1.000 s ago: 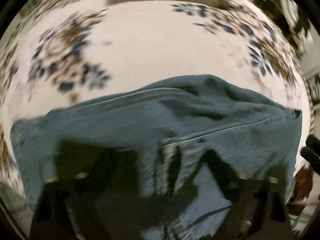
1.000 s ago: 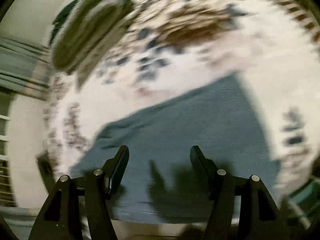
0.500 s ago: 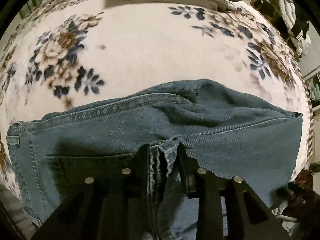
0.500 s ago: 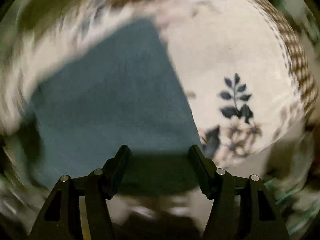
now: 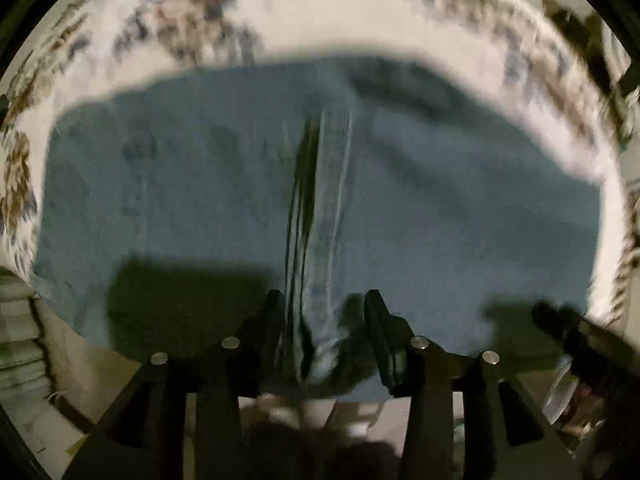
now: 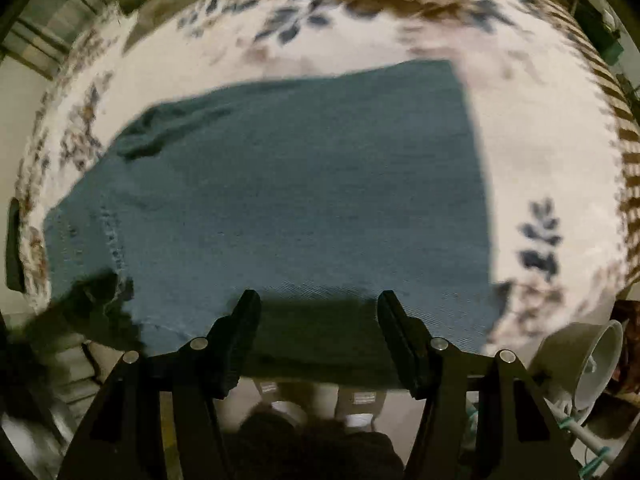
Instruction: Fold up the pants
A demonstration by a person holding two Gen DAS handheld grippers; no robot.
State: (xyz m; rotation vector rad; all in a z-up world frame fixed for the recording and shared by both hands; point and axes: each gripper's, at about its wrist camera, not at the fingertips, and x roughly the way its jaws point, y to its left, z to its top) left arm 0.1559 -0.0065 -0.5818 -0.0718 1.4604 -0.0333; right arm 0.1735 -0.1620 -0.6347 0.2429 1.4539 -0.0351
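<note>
Left gripper [image 5: 324,312] straddles a bunched fold of the jeans [image 5: 440,220], grip unclear; right gripper [image 6: 318,312] hangs spread over the jeans [image 6: 300,184] on a floral blanket [image 6: 536,140]. No legible writing.

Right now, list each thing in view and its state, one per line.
jeans: lying folded on the blanket, thick seam fold raised
left gripper: open, straddling the seam fold
right gripper: open, empty, over the jeans' near edge
floral blanket: spread flat under the jeans
</note>
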